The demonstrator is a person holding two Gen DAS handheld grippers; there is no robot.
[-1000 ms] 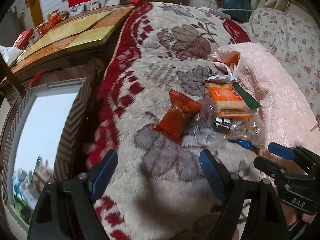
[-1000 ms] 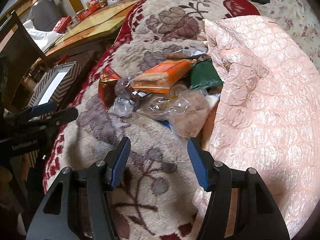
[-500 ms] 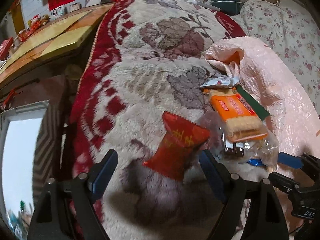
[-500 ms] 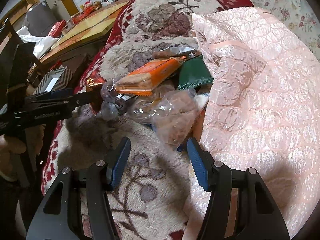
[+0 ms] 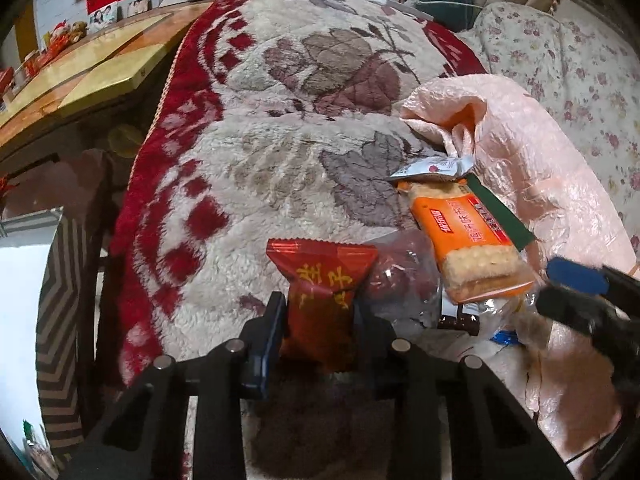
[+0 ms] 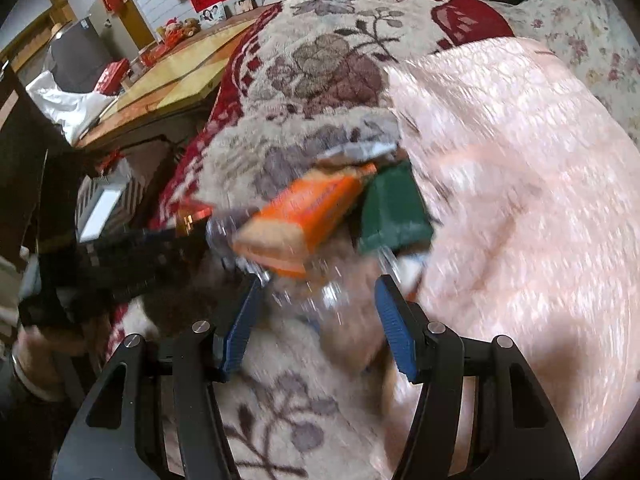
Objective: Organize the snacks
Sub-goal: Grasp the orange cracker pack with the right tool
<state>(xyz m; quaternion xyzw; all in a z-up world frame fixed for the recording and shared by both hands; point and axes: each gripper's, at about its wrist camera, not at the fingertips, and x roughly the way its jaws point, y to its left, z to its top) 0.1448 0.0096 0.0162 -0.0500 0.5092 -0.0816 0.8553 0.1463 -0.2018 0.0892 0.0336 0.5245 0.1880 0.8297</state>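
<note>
A red snack packet (image 5: 320, 280) with gold lettering lies on the fluffy patterned blanket (image 5: 260, 160). My left gripper (image 5: 318, 312) is closing on it, and both pads pinch its lower half. Just right of it sit an orange cracker pack (image 5: 464, 236), a green packet (image 5: 500, 216), a silver sachet (image 5: 432, 168) and a clear bag (image 5: 400, 280). In the blurred right wrist view, my right gripper (image 6: 320, 284) has its jaws opening slightly. A clear plastic bag (image 6: 320, 300) lies between the fingers, with no grip to be seen. The orange pack (image 6: 304, 216) lies just beyond.
A pink quilt (image 5: 540, 160) rises right of the pile. To the left the blanket drops off to a chevron-patterned box (image 5: 56, 300) and a wooden table (image 5: 100, 72). A floral cover (image 5: 580, 80) lies at the far right. A hand (image 6: 36, 344) holds the left gripper.
The left jaws came forward and down over the red packet, then closed onto it. The right gripper slid forward into the pile, so the clear bag now sits between its fingers.
</note>
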